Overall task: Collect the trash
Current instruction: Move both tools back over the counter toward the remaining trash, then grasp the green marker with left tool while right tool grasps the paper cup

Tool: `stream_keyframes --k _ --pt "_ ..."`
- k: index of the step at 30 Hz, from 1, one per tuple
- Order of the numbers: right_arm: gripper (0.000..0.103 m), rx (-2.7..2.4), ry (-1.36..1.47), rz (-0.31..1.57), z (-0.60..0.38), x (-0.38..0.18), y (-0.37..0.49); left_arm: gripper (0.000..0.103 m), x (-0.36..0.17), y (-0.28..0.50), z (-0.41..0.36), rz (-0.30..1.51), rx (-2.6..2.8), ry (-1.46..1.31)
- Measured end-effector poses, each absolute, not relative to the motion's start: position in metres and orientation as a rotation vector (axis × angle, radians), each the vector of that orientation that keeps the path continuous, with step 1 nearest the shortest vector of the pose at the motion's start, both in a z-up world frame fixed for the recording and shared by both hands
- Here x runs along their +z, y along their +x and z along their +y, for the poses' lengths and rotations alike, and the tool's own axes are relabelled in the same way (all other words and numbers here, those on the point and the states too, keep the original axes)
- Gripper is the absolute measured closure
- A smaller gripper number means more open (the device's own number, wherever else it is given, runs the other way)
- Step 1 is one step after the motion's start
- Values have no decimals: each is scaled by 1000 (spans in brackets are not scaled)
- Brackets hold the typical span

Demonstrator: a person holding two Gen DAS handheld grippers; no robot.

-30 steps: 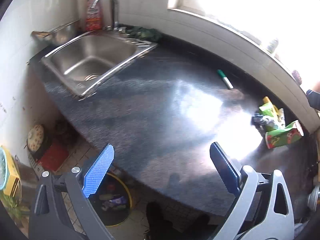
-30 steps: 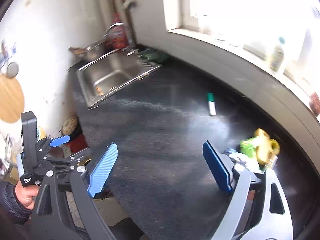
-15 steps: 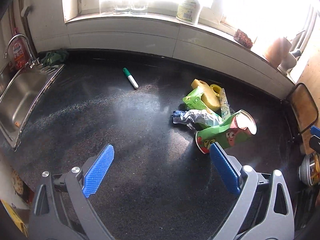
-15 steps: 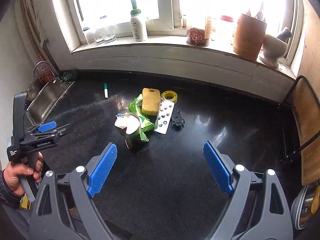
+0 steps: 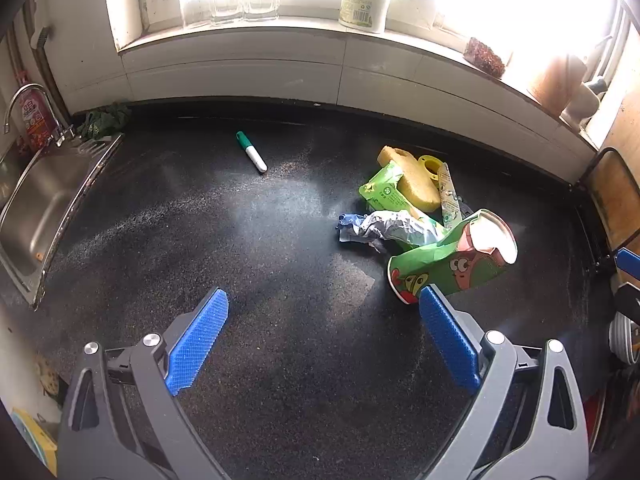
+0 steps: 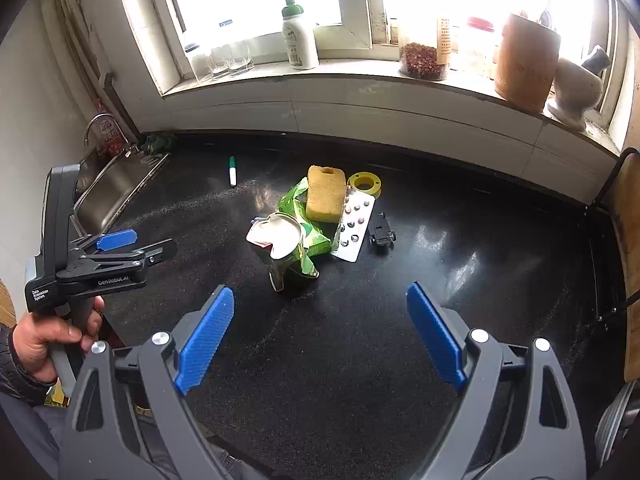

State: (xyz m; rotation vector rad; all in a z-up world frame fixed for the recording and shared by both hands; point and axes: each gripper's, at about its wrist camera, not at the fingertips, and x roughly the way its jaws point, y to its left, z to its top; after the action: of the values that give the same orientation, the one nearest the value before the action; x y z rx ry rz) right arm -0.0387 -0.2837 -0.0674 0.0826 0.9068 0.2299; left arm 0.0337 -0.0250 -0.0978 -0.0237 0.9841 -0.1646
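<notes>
A heap of trash lies on the black counter (image 5: 248, 264): a crushed green paper cup (image 5: 452, 264) (image 6: 286, 248), a crumpled blue-grey wrapper (image 5: 388, 230), a green packet (image 5: 384, 192) (image 6: 298, 204), a yellow sponge (image 5: 412, 180) (image 6: 325, 194), a yellow tape ring (image 6: 364, 182), a pill blister (image 6: 354, 226) and a small black toy car (image 6: 382, 234). My left gripper (image 5: 324, 336) is open and empty, near the cup's left side. My right gripper (image 6: 320, 336) is open and empty, in front of the heap.
A green-capped marker (image 5: 251, 151) (image 6: 232, 170) lies apart near the wall. A steel sink (image 5: 36, 208) is at the left. Bottles, glasses and jars stand on the window sill (image 6: 360, 68). A chair back (image 6: 624, 240) is at the right.
Both cameras have swung from the sink side to the right and now face the trash heap. Both grippers stay open.
</notes>
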Motion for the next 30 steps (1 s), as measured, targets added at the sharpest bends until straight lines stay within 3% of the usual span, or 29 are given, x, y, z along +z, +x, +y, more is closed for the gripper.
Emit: stream_keyframes --k 18,30 --pt "18 308 73 912 -279 -78 -17 9 -114 76 -13 1015 -94 -45" --pt "18 408 40 999 -260 -114 19 9 -156 168 -3 1080 8 -57"
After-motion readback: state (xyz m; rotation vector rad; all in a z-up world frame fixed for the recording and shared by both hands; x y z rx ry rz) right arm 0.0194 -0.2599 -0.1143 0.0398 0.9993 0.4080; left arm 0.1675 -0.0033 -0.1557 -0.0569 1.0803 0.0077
